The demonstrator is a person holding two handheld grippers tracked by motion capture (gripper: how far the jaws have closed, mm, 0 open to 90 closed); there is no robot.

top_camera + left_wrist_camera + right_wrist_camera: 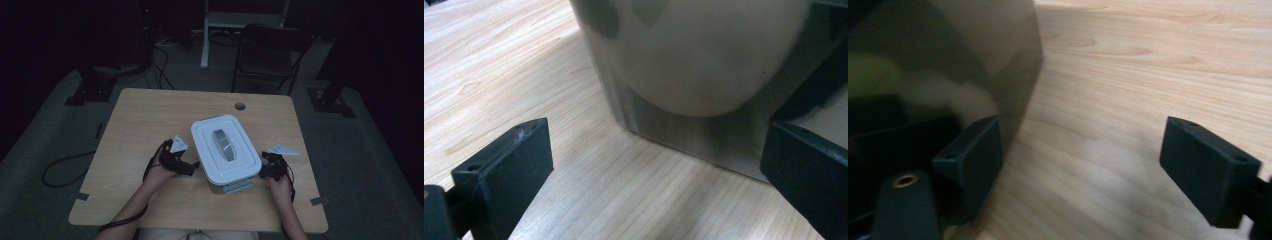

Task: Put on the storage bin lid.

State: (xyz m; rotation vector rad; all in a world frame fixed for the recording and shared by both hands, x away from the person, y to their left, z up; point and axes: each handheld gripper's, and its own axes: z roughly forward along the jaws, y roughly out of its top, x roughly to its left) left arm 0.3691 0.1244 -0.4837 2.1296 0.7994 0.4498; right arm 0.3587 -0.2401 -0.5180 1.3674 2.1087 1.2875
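Dim room, wooden table [150, 120] with a lidded plastic container [226, 150] sitting near its middle, slightly toward the near edge. White lid [210, 131] with a grey handle [224, 145] recessed in the top; clear-grey body below, a latch flap [238, 187] hanging at the near end.

Left gripper [192, 166] held in the left hand [159, 173], just beside the container's left side, jaws pointing at it. In the left gripper view the jaws stand wide apart with nothing between them but table; the container's lower wall [684, 135] is right in front, something pale and rounded seen through it, can't tell what. The jaw on the right of that view sits close against the container wall; contact not clear.

Right gripper [266, 169] in the right hand [280, 186], just beside the container's right near corner. Right gripper view: jaws wide apart, the jaw on the left of that view right by the container's tinted wall [973, 55], the other jaw over bare table [1128, 75]. Nothing gripped.

Cables trail from both grippers toward the near edge. Round hole [240, 106] in the table at the far side. Folding chair [270, 55] and a white stand [235, 25] on the floor beyond the table, loose cable [65, 170] on the floor at left.
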